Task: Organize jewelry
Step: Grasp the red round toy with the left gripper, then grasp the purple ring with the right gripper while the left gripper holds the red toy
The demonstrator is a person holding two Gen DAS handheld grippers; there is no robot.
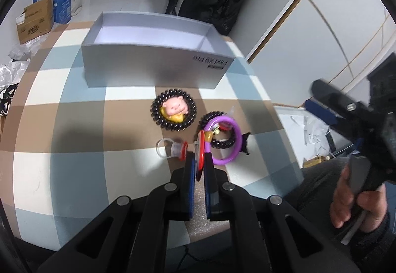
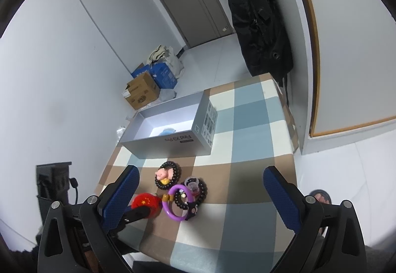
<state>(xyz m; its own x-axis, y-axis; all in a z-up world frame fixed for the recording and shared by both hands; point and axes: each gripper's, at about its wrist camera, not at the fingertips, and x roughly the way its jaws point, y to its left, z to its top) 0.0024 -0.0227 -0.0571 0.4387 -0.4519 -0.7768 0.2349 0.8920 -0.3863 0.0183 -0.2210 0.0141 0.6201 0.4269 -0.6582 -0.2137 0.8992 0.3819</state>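
Note:
My left gripper (image 1: 200, 161) is shut on a flat red round badge (image 1: 200, 151), held edge-on just above the checked table; in the right wrist view the badge (image 2: 146, 201) shows yellow stars. Beyond it lie a purple ring (image 1: 226, 140) over a black spiral hair tie (image 1: 222, 143), another black spiral tie around a pink pig charm (image 1: 174, 107), and a clear ring with a red top (image 1: 173, 148). The open grey box (image 1: 153, 50) stands behind them. My right gripper (image 2: 200, 196) is open and empty, raised above the near right of the items.
The checked table (image 1: 74, 124) ends close on the right and near sides. A black bag (image 2: 257, 20) hangs by the far right corner. Cardboard boxes (image 2: 141, 90) sit on the floor to the far left. Something blue (image 2: 167, 130) lies inside the grey box.

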